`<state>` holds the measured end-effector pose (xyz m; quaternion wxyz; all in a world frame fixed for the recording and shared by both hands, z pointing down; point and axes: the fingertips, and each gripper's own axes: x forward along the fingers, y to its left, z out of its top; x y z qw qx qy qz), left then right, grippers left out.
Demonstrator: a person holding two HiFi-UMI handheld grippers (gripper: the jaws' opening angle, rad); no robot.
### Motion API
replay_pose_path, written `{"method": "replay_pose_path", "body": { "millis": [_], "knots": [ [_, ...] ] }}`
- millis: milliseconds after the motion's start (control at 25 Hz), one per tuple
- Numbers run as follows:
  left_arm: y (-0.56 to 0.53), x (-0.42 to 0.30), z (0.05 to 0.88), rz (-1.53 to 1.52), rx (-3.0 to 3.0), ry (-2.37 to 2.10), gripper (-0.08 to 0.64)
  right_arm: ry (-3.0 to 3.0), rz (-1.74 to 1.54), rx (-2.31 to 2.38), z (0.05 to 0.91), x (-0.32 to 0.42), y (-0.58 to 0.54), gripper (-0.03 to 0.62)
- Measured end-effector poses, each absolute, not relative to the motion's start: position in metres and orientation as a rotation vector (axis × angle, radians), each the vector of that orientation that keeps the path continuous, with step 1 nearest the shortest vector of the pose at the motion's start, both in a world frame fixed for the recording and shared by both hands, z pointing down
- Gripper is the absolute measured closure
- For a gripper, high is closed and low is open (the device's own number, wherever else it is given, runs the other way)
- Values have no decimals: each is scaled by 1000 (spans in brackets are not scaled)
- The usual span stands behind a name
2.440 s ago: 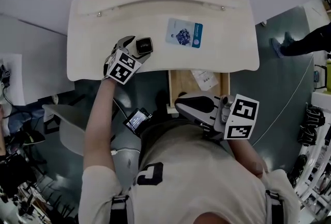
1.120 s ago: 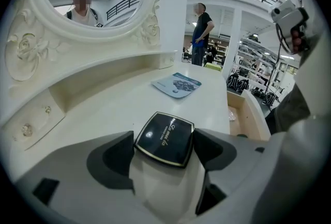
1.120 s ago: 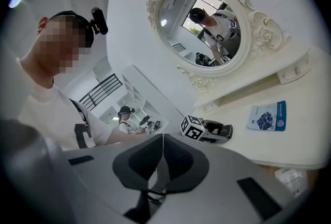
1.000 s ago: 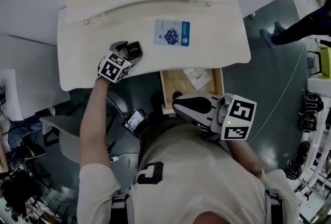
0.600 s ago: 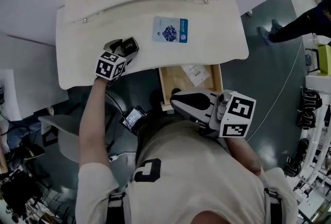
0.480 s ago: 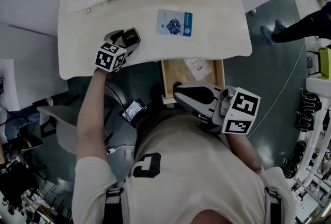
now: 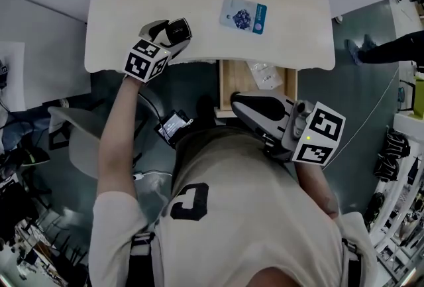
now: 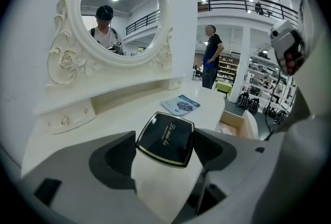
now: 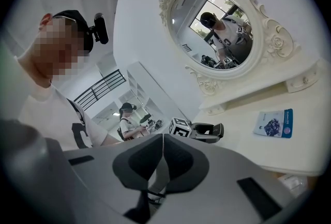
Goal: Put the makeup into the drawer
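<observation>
The left gripper [image 7: 171,36], clamped on the black compact [image 8: 166,137], should carry it level into the open drawer [image 7: 233,80], clear of the closed, empty right gripper [image 7: 240,105].

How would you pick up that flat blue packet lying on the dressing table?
Probably by its near edge, the one facing the open drawer, coming in low from the front. The blue packet lies flat on the dressing table and looks thin, so a pinch from straight above would find nothing to hold.
</observation>
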<state>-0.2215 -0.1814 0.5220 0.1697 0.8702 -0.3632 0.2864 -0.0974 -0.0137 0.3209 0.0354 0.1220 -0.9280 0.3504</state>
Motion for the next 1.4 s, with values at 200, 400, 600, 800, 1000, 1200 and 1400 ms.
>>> {"method": "replay_pose_path", "body": {
  "millis": [200,400,600,800,1000,1200,1400],
  "knots": [
    [-163,-224,508,782,2498,-1052,193,-2861,1062,385,318,-100,-8,563],
    [-139,-215,488,727,2528,-1064,194,-2863,1059,369,314,-103,-1,563],
    [-127,-185,467,616,2602,-976,194,-2869,1051,430,315,-103,2,563],
    [-114,-160,458,623,2664,-912,193,-2861,1074,462,320,-100,4,563],
    [-99,-132,460,645,2699,-797,193,-2826,1110,550,327,-87,11,563],
    [-85,-88,461,715,2759,-700,194,-2847,1167,678,326,-49,13,563],
    [-74,-45,460,751,2754,-666,193,-2886,1160,662,319,-16,11,563]
  ]
}}
